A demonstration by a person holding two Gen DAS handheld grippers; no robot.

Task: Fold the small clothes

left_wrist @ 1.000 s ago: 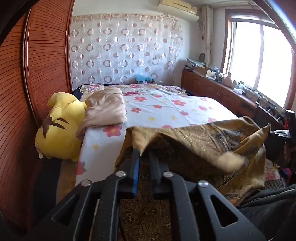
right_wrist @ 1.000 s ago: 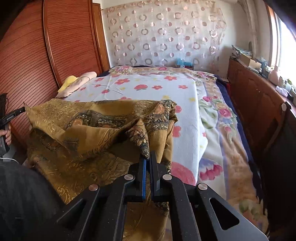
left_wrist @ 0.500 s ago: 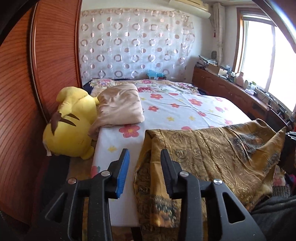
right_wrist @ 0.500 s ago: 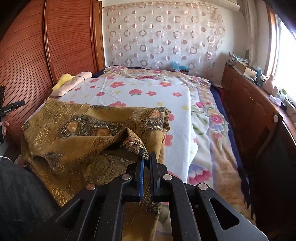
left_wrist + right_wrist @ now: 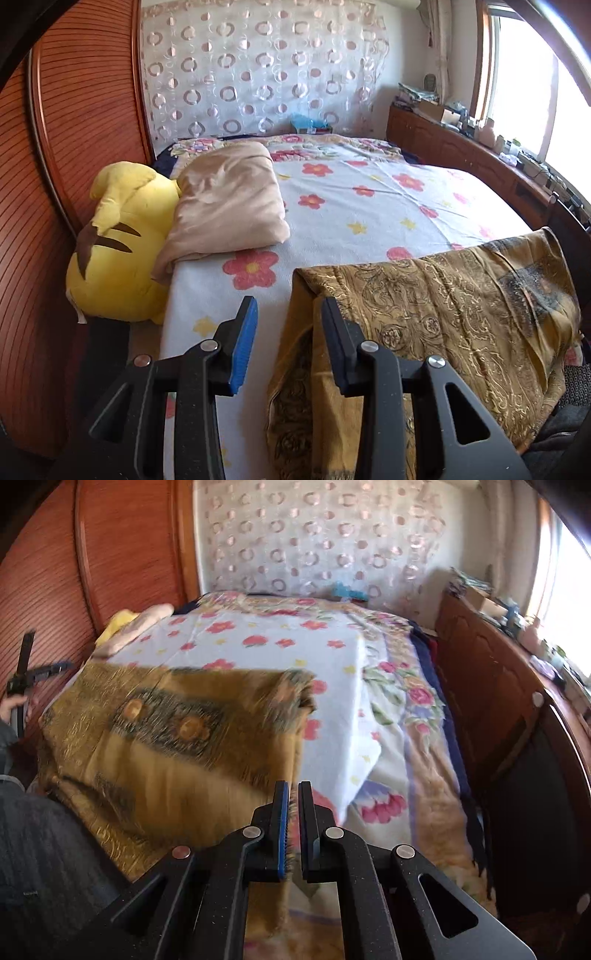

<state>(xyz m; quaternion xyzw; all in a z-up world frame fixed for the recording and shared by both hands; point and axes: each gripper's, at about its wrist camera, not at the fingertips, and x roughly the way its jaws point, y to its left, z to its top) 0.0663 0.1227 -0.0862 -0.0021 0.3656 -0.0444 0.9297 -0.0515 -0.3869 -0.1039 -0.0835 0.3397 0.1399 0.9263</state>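
Note:
A golden-brown patterned cloth (image 5: pixel 443 317) lies folded over the near edge of the bed (image 5: pixel 369 206), its lower part hanging down. My left gripper (image 5: pixel 290 306) is open and empty, its jaws either side of the cloth's left corner without holding it. In the right wrist view the cloth (image 5: pixel 177 734) is blurred. My right gripper (image 5: pixel 292 794) is nearly shut at the cloth's right edge, with a thin strip of fabric between the jaws. The left gripper also shows there, at the far left (image 5: pixel 40 672).
A yellow plush toy (image 5: pixel 118 243) and a folded beige blanket (image 5: pixel 229 206) sit at the bed's left side by a wooden wardrobe (image 5: pixel 74 122). A wooden cabinet (image 5: pixel 491 686) with clutter runs along the right under the window. My dark trouser leg (image 5: pixel 48 867) is at the lower left.
My left gripper has opened and let go of the cloth's left corner, which now rests on the bed. The cloth has spread flatter. My right gripper has drawn back along the cloth's right edge.

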